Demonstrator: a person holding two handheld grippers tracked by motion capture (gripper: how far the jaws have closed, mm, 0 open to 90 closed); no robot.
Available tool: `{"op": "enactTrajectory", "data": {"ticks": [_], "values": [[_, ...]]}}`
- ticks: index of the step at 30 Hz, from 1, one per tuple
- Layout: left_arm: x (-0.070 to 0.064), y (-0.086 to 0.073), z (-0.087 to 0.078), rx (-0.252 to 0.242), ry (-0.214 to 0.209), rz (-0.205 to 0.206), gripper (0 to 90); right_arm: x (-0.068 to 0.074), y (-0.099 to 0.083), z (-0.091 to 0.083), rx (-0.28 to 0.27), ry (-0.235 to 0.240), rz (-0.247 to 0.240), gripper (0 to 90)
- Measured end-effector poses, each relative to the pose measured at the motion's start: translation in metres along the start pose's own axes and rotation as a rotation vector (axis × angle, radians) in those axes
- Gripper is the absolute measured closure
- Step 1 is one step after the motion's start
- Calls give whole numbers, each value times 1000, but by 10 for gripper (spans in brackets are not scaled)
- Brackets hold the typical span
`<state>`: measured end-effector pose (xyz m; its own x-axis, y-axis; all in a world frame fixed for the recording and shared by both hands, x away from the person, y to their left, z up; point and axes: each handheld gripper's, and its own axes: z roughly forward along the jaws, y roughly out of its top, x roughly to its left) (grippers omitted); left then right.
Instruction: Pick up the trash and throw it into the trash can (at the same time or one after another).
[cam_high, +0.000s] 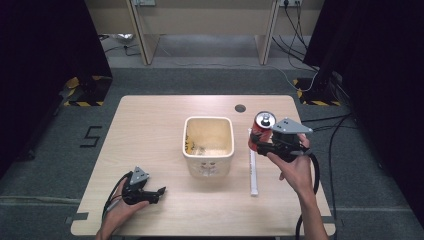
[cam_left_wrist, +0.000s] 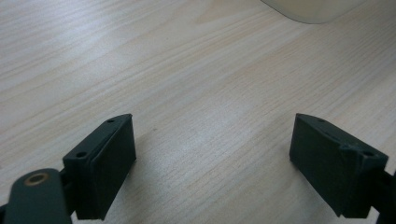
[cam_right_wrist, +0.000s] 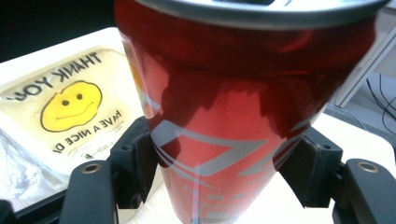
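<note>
Beside the bin (cam_high: 208, 145), right gripper (cam_high: 262, 141) clamps red can (cam_right_wrist: 233, 116) mid-body: light, slick, dentable; grip gently. Left gripper (cam_high: 159, 192) rests, jaws wide.

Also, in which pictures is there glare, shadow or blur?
Right gripper view: the red can shows dark reflections and looks stretched by nearness. Left gripper view: pale glare on the table, shadows beside the left gripper, its near parts soft. High view: evenly lit table, dark side edges.
</note>
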<state>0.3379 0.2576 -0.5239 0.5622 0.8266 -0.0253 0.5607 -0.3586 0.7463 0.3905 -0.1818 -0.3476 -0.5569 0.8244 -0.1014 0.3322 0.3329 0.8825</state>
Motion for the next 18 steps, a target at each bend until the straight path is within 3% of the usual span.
{"op": "enactTrajectory", "data": {"ticks": [18], "values": [[0,0,0,4,-1,3,138,6,38,12,-1,64,-25,340]]}}
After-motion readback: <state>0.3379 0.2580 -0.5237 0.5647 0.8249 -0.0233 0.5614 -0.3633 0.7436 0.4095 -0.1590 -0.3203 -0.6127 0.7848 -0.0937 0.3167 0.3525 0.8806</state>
